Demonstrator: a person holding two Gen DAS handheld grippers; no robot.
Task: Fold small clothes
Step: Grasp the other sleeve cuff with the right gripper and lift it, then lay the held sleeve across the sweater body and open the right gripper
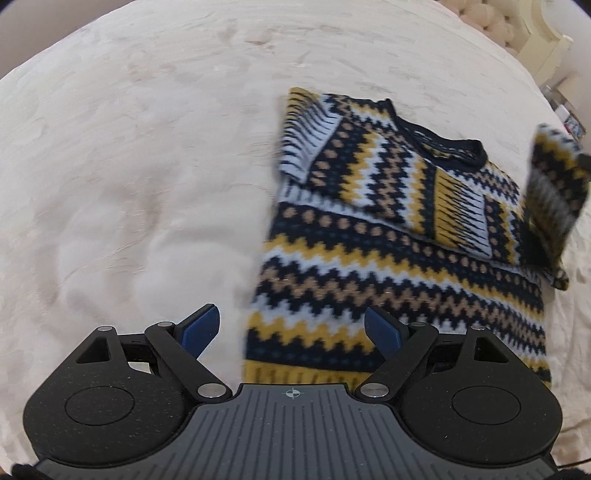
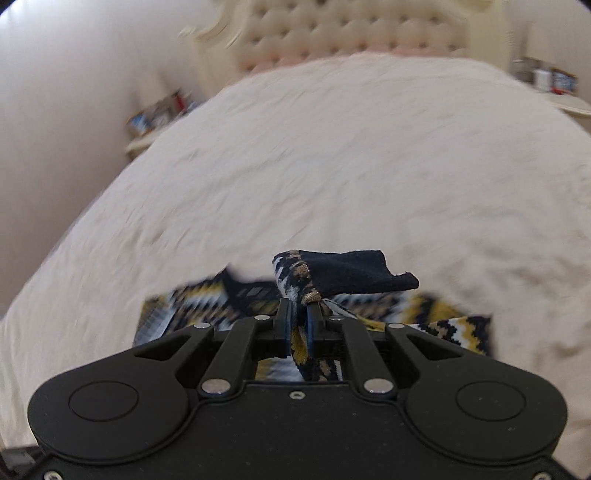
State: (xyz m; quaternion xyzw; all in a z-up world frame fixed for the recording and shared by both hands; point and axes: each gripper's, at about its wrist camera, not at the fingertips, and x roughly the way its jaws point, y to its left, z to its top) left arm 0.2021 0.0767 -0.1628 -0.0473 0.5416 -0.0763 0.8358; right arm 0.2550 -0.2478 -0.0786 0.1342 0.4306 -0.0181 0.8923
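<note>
A small knitted sweater with navy, yellow, tan and white zigzag bands lies flat on the bed, neck away from me, its left sleeve folded across the chest. My left gripper is open and empty, hovering above the sweater's lower left hem. My right gripper is shut on the sweater's right sleeve, holding its dark cuff lifted above the body. That raised sleeve shows blurred at the right in the left wrist view.
The cream bedspread spreads wide to the left and beyond the sweater. A tufted cream headboard stands at the far end. Nightstands with small items stand at the left and right of the bed.
</note>
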